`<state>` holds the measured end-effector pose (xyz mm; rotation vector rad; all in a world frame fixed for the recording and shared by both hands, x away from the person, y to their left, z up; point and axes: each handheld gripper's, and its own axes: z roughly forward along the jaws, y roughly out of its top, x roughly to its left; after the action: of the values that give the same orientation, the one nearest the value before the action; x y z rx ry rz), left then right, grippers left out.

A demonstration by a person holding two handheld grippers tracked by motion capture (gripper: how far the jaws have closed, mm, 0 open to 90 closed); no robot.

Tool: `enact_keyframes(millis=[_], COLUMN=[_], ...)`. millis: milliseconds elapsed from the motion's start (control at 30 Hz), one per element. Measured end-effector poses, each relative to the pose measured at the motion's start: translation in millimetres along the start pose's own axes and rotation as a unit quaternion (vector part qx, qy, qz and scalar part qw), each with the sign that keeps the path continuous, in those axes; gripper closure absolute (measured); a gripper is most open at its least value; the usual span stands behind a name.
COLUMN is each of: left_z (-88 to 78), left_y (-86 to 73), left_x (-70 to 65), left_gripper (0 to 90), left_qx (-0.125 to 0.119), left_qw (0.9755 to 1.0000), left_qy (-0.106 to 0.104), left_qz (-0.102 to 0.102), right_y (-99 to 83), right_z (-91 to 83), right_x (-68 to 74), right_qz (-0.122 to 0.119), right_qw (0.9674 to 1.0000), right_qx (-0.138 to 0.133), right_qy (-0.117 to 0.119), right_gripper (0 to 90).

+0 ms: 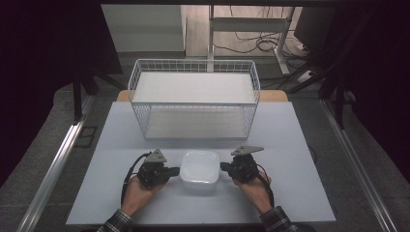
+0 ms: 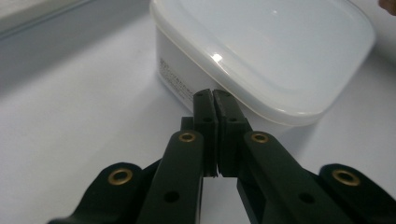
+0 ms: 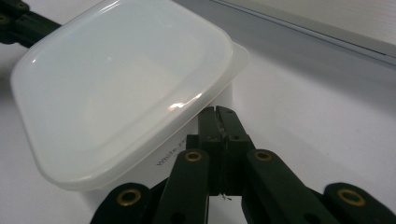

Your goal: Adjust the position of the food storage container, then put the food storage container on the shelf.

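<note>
white lidded box (image 1: 199, 170) near worktop (image 1: 290, 145) front edge | left gripper (image 1: 177, 170) fingers clenched, empty, tips at box's left wall | right gripper (image 1: 224, 167) fingers clenched, empty, tips at right wall

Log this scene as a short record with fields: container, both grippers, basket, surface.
container: white rounded-square plastic box with translucent lid, between the grippers
left gripper: jaws shut, tips at the box's side under the lid rim
right gripper: jaws shut, tips at the opposite side
basket: white wire basket, behind the box
surface: pale grey table
</note>
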<state>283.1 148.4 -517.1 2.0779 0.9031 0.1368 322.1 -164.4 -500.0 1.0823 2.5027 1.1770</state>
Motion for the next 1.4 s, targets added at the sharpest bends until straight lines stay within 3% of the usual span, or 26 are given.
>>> enact_keyframes(millis=[267, 333, 433, 533, 567, 600, 633, 700, 733, 767, 800, 833, 867, 1033, 1267, 1400], left_z=[-2.3, -4.1, -10.1, -17.3, -19.5, -21.5, -23.2, -26.1, -27.3, -28.4, -29.7, -32.5, -32.5, -36.6, -32.0, -28.8], left_y=[-4.5, -5.6, -8.9, -14.1, -15.9, -17.6, -19.2, -22.1, -23.5, -25.1, -26.9, -30.5, -30.5, -35.1, -34.4, -32.3], left_x=[-7.9, -7.6, -7.6, -8.5, -8.9, -9.3, -9.9, -10.1, -9.8, -9.3, -8.6, -6.3, -6.3, -1.5, -0.4, 0.8], left_gripper=[88.5, 84.8, 79.7, 69.4, 59.5, 59.5, 48.6, 38.4, 38.4, 30.8, 30.8, 23.7, 19.7, 7.8, 4.5, 1.5], left_qx=[0.0, -0.001, -0.002, -0.009, -0.011, -0.013, -0.016, -0.018, -0.018, -0.018, -0.018, -0.021, -0.021, -0.025, -0.026, -0.042], left_qw=[1.0, 1.0, 0.9999, 0.9996, 0.9996, 0.9995, 0.9993, 0.9989, 0.9988, 0.9987, 0.9985, 0.9984, 0.9984, 0.9979, 0.9984, 0.9985], left_qy=[-0.001, -0.002, 0.013, 0.024, 0.026, 0.028, 0.035, 0.042, 0.046, 0.049, 0.052, 0.051, 0.051, 0.057, 0.05, 0.033], left_qz=[-0.001, -0.006, -0.007, -0.007, -0.004, 0.0, 0.001, 0.0, -0.001, -0.003, -0.004, -0.009, -0.009, -0.02, -0.005, -0.013], right_y=[-1.7, -2.3, -2.8, -4.1, -6.0, -6.0, -8.6, -10.7, -10.7, -13.0, -13.0, -15.4, -15.4, -21.4, -20.8, -19.4], right_z=[-1.8, -2.3, -5.1, -13.6, -19.4, -19.4, -24.7, -29.3, -29.3, -32.0, -32.0, -32.7, -32.7, -30.3, -29.8, -30.1], right_x=[2.9, 3.4, 4.1, 3.5, 2.9, 2.9, 1.6, -0.6, -0.6, -2.8, -2.8, -4.2, -4.2, -2.3, -1.4, -2.2], right_qz=[-0.008, -0.01, -0.023, -0.029, -0.037, -0.037, -0.039, -0.034, -0.034, -0.027, -0.027, -0.027, -0.027, -0.029, -0.039, -0.039], right_qw=[1.0, 0.9999, 0.9997, 0.9995, 0.999, 0.999, 0.9988, 0.9989, 0.9989, 0.9991, 0.9991, 0.9992, 0.9992, 0.9993, 0.9988, 0.9985], right_qx=[0.001, 0.003, 0.001, -0.012, -0.02, -0.02, -0.025, -0.029, -0.029, -0.031, -0.031, -0.027, -0.027, -0.022, -0.029, -0.039], right_qy=[0.003, 0.002, -0.009, -0.009, -0.014, -0.014, -0.015, -0.01, -0.01, 0.005, 0.005, 0.01, 0.01, 0.01, 0.002, 0.0], right_gripper=[89.3, 89.1, 87.4, 83.9, 79.5, 79.5, 73.2, 62.1, 62.1, 49.9, 49.9, 37.7, 37.7, 13.6, 5.6, 4.4])
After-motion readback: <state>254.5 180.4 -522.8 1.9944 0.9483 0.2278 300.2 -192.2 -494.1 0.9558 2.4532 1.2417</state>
